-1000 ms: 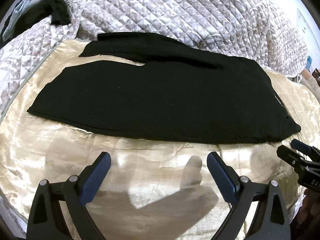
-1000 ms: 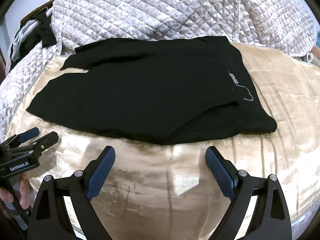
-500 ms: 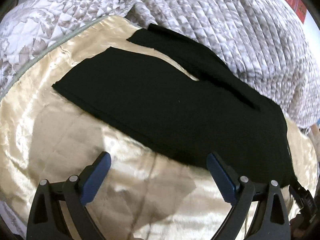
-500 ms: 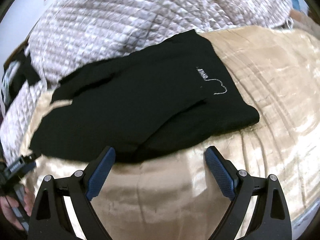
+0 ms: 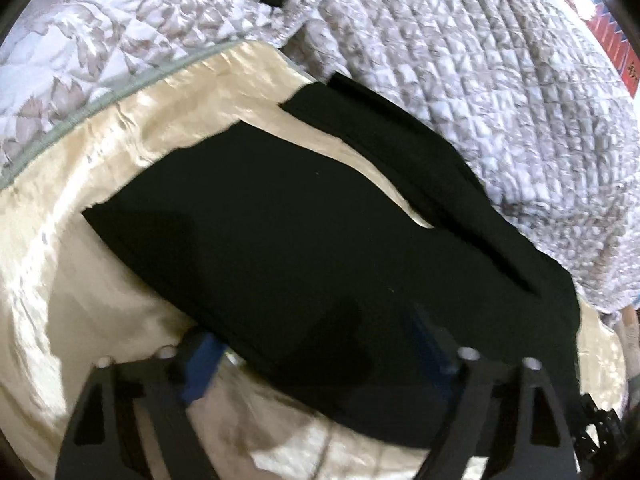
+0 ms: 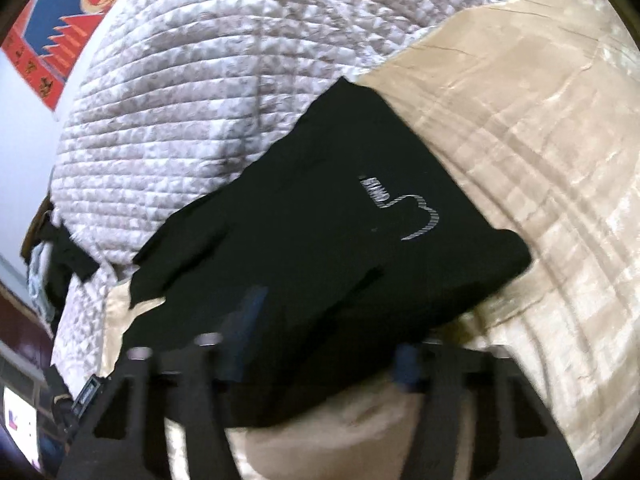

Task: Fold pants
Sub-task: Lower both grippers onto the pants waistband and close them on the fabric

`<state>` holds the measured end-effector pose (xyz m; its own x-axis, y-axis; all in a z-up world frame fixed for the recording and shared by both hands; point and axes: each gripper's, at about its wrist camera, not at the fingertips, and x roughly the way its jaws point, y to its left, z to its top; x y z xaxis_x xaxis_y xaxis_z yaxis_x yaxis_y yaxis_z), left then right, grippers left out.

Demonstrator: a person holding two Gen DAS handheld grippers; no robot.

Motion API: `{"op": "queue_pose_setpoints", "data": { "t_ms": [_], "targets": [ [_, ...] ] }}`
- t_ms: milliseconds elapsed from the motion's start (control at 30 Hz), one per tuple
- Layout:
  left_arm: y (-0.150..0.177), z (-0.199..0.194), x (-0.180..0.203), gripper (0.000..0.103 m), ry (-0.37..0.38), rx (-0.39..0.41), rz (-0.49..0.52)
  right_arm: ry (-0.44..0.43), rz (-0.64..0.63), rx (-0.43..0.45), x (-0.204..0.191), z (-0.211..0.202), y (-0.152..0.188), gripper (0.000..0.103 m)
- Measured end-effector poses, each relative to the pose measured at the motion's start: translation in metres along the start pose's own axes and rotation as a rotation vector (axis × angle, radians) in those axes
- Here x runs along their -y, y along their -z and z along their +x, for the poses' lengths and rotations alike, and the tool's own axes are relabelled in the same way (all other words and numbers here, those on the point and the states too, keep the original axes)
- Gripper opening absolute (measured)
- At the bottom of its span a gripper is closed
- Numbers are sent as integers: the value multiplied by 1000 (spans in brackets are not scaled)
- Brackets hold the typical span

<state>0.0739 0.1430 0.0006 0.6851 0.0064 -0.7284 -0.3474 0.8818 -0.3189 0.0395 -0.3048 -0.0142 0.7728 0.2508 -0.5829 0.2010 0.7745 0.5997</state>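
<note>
Both grippers, left gripper (image 5: pixel 316 354) and right gripper (image 6: pixel 324 344), spread wide over black pants (image 5: pixel 280 240) beside grey quilt (image 5: pixel 480 80).

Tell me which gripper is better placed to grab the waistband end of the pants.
Right. The right gripper sits open at the black pants' logo end; the left gripper is over the leg section.

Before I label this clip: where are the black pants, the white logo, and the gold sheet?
black pants (image 5: pixel 304 240), left wrist view, middle of the near leg.
white logo (image 6: pixel 404 210), right wrist view, stitched outline near the waist.
gold sheet (image 6: pixel 540 140), right wrist view, bare shiny part.
</note>
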Motion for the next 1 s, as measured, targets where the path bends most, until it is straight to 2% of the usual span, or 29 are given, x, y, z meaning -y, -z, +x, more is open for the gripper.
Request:
{"op": "queue_pose_setpoints", "data": {
  "t_ms": [67, 133, 167, 200, 267, 300, 500, 700, 833, 1000],
  "targets": [
    [-1, 2, 0, 69, -24, 13, 10, 9, 28, 3, 6, 1, -3, 32],
    [-4, 5, 1, 56, -58, 23, 19, 14, 34, 2, 10, 3, -6, 26],
    [-6, 6, 0, 42, -75, 29, 15, 19, 32, 3, 10, 4, -7, 23],
    [-7, 7, -3, 26, -88, 32, 9, 25, 29, 2, 9, 5, -8, 16],
    [-11, 10, -9, 10, -109, 27, -22, 30, 24, -3, 8, 7, -10, 10],
    [-12, 10, -13, 6, -101, 25, -34, 29, 22, -7, 8, 8, -11, 8],
    [-13, -8, -12, 4, -86, 36, -24, 9, 10, -7, 3, -2, -17, 5],
    [-6, -59, -22, 4, -69, 60, 3, -21, 7, -22, -4, -33, -16, 5],
    [19, -90, -39, 4, -70, 64, 26, -20, 10, -47, 4, -64, 2, 5],
    [46, -89, -56, 4, -85, -5, 31, 23, 27, -106, 25, -73, 31, 5]
  ]
}}
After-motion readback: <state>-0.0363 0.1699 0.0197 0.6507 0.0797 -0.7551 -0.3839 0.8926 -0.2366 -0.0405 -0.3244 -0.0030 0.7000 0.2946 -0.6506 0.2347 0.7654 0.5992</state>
